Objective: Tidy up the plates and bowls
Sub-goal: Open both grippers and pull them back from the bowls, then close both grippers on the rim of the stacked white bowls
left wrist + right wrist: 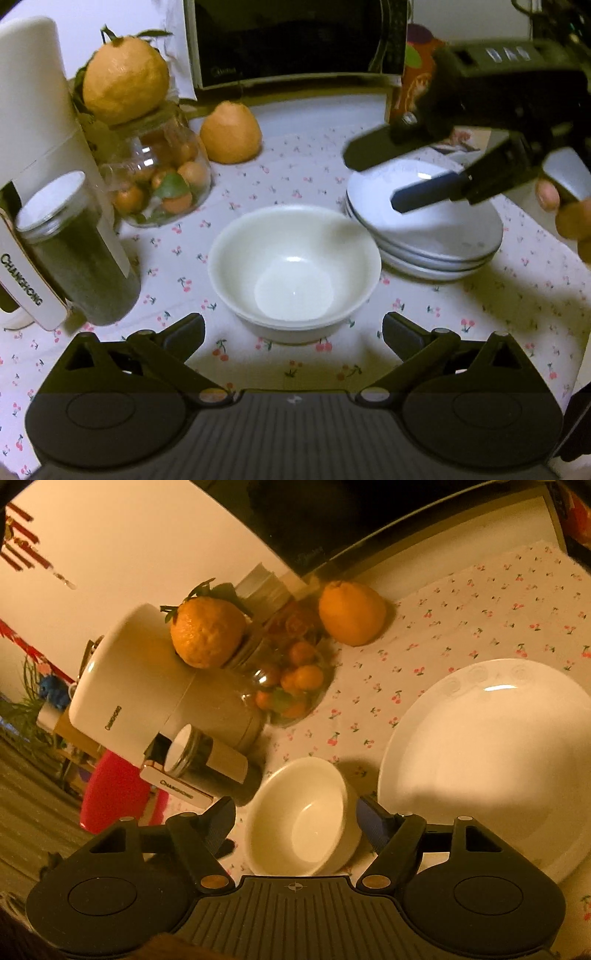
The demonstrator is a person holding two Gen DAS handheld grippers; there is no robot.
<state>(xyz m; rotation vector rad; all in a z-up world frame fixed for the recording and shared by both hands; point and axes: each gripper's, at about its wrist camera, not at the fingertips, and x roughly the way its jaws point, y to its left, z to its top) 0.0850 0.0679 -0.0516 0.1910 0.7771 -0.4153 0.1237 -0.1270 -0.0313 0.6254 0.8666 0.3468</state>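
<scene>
A white bowl (pixel 295 269) stands on the cherry-print tablecloth (pixel 258 184), just ahead of my left gripper (pixel 293 328). That gripper is wide open, its fingers apart from the bowl on either side. To the right sits a stack of white plates with blue rims (pixel 424 236). My right gripper (pixel 384 173) hovers open over the stack, holding nothing. In the right wrist view the bowl (pixel 303 819) shows between the right gripper's (pixel 297 823) spread fingers, untouched by the pads, and the top plate (pixel 491 753) lies to the right.
A glass jar of small oranges (pixel 162 184) with a big orange (pixel 125 77) on top stands at the left, beside a white appliance (pixel 33 103) and a dark lidded jar (pixel 74 251). Another orange (pixel 231 133) and a microwave (pixel 295 40) stand behind. A hand (pixel 569 218) holds the right gripper.
</scene>
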